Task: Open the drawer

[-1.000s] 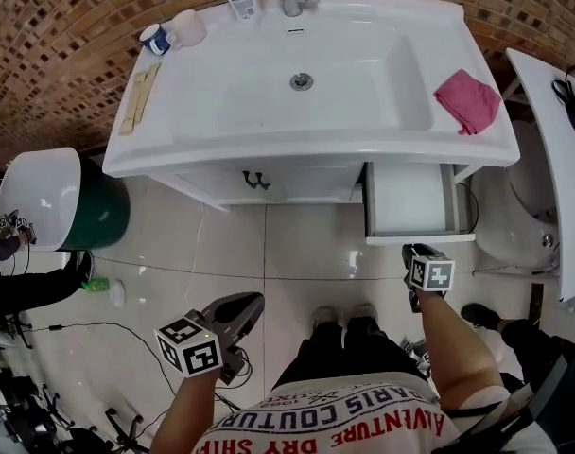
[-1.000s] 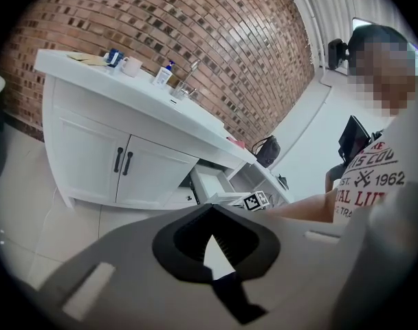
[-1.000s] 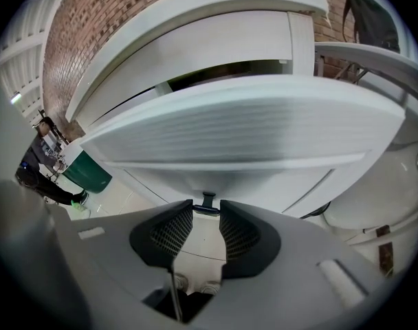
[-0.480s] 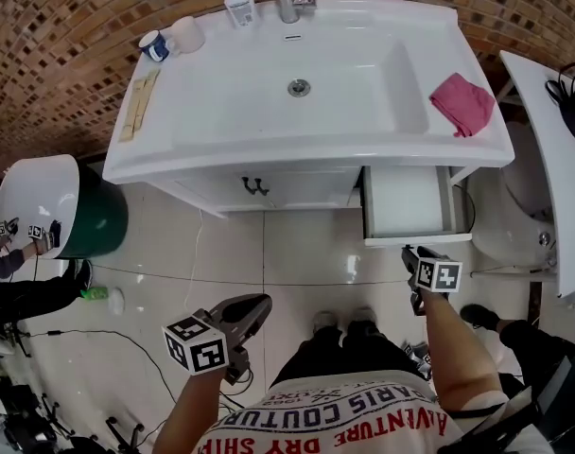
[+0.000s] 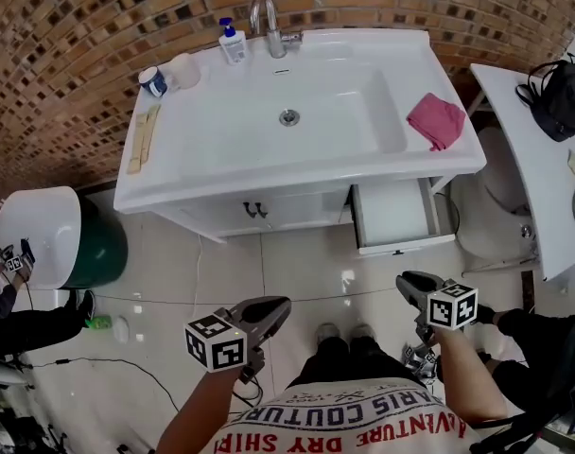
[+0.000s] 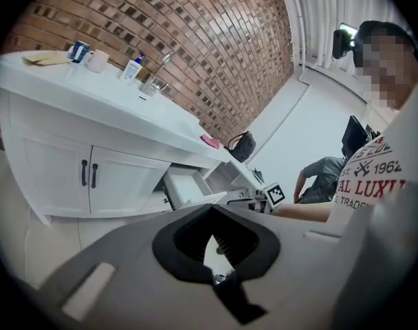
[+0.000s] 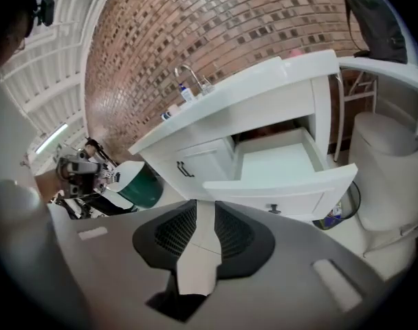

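Observation:
The white drawer (image 5: 396,214) stands pulled out from the right side of the vanity under the sink; its inside looks bare. In the right gripper view its front panel (image 7: 284,191) with a small knob (image 7: 274,210) lies just ahead. My right gripper (image 5: 408,283) hangs over the floor, apart from the drawer front; its jaws are closing with nothing between them (image 7: 205,208). My left gripper (image 5: 281,306) is over the floor at the left, its tips together and holding nothing (image 6: 212,212). The left gripper view catches the drawer (image 6: 185,188) from the side.
On the sink top (image 5: 165,173) lie a pink cloth (image 5: 436,119), a soap bottle (image 5: 233,41), cups (image 5: 169,74) and wooden pieces (image 5: 141,135). A green bin with a white lid (image 5: 56,230) stands left, a toilet (image 5: 491,220) right, a side table with a black bag (image 5: 552,93) beyond.
Both grippers have risen and come back from the vanity; the right one has left the drawer front. The drawer has stayed pulled out.

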